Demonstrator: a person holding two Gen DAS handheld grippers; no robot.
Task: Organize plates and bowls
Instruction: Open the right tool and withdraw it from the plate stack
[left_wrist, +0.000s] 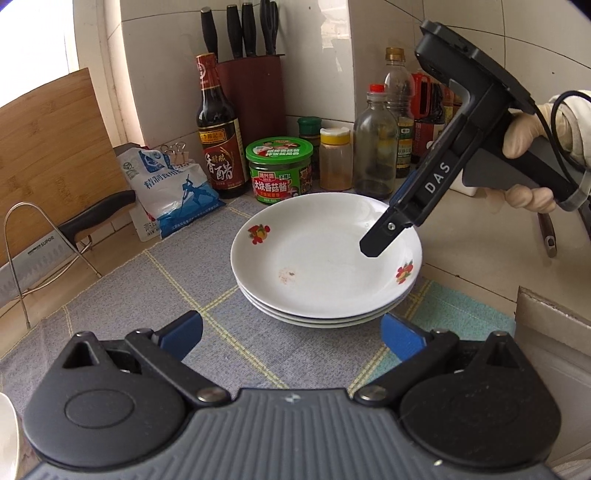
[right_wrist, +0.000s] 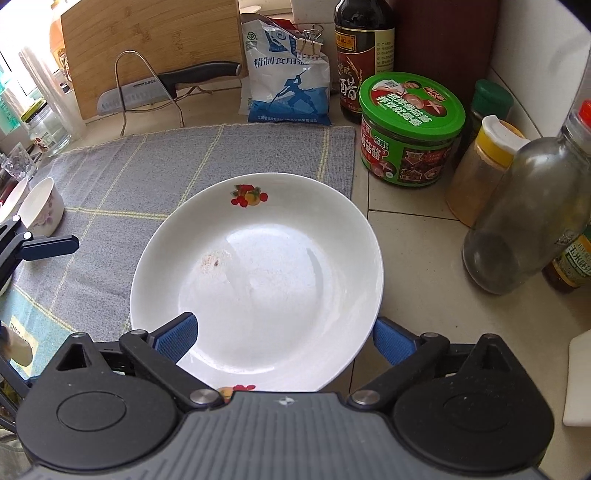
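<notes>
Kitchen counter tiles run to a white-tiled corner at the far side, where a knife block (left_wrist: 248, 79), a vinegar bottle (left_wrist: 218, 129), a green-lidded sauce jar (left_wrist: 279, 170), a spice shaker (left_wrist: 335, 158) and several more bottles stand crowded against the wall, likely pushed there to leave the front free for work. A grey checked mat (left_wrist: 159, 295) covers the near part of the counter, and it probably serves as a soft, non-slip bed for crockery.

On the mat's right edge sits a stack of plates (left_wrist: 325, 266), three white ones nested rim in rim, the top one marked with small fruit prints and a brownish smear near its middle. Stacking them this way fits the tidying task, since like goes with like. A small floral bowl (right_wrist: 41, 206) rests at the far left of the mat in the right wrist view, well apart from the stack and not yet gathered.

The right gripper (right_wrist: 282, 334) hangs above the near right rim of the top plate, its blue pads spread wide on either side of the rim and pressing on nothing. The left gripper (left_wrist: 291, 338) stands on the near side of the stack, jaws also wide and empty, near the lowest plate but not touching it. At the far left, a cleaver (right_wrist: 159, 88) rests on a wire rack in front of a leaning cutting board (right_wrist: 147, 48).
</notes>
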